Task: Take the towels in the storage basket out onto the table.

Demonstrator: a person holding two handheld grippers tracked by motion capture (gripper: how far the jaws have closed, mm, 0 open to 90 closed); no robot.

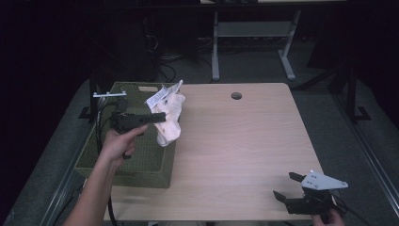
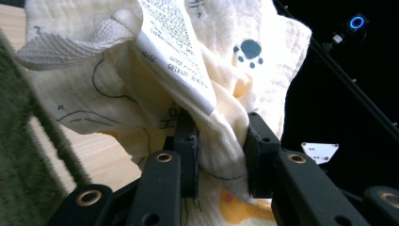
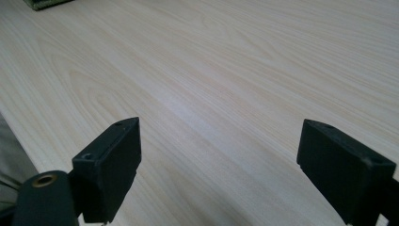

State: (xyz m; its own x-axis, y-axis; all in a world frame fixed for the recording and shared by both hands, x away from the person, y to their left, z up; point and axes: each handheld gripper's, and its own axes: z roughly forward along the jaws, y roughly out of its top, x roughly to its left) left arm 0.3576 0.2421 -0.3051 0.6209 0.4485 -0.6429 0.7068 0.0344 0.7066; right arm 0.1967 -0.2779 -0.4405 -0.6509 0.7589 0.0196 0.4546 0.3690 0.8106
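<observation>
A cream baby garment [image 1: 169,117] with printed paw marks and a white paper tag [image 1: 157,96] hangs in the air over the right edge of a green fabric bin [image 1: 141,165]. My left gripper [image 1: 162,116] is shut on it; in the left gripper view the cloth [image 2: 221,141] is pinched between the two black pads [image 2: 188,150], and the tag [image 2: 174,52] droops over them. My right gripper [image 1: 288,184] stands open low over the table's front right corner, nothing between its jaws. In the right gripper view its pads [image 3: 117,160] frame bare wood.
The green bin sits at the left end of the light wood table [image 1: 244,141]. A round cable hole [image 1: 236,95] lies near the table's far edge. Beyond the table stand a desk frame [image 1: 254,42] and cables on the grey floor.
</observation>
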